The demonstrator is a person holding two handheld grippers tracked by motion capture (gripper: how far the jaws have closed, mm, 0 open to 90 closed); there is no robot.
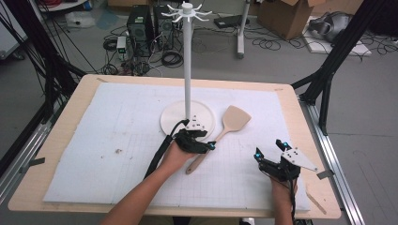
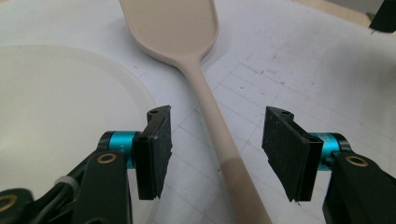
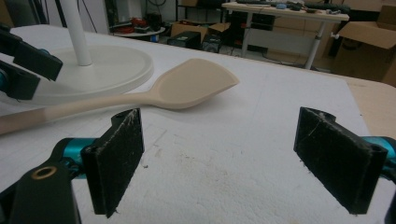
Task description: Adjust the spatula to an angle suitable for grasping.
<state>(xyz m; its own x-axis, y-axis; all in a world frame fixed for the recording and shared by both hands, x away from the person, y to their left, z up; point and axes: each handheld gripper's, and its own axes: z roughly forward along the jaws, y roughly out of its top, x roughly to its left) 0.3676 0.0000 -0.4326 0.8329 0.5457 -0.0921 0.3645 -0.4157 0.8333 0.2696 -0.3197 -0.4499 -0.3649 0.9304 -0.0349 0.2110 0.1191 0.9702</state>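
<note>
A wooden bench (image 1: 61, 136) carries a white gridded mat (image 1: 117, 178) that covers most of its top. On the mat stands a tall white rack (image 1: 187, 61) with hooks at its crown, its pole rising from a round white base (image 1: 170, 118). Just right of that base lies a beige spatula (image 1: 231, 123), flat on the mat, its blade toward the far side and its handle running back toward the person. The left hand-held gripper (image 1: 201, 141) sits low over the handle, jaws spread with one to either side of it and neither touching. The right hand-held gripper (image 1: 267, 154) is well apart near the mat's right edge, its jaws spread wide around nothing.
</note>
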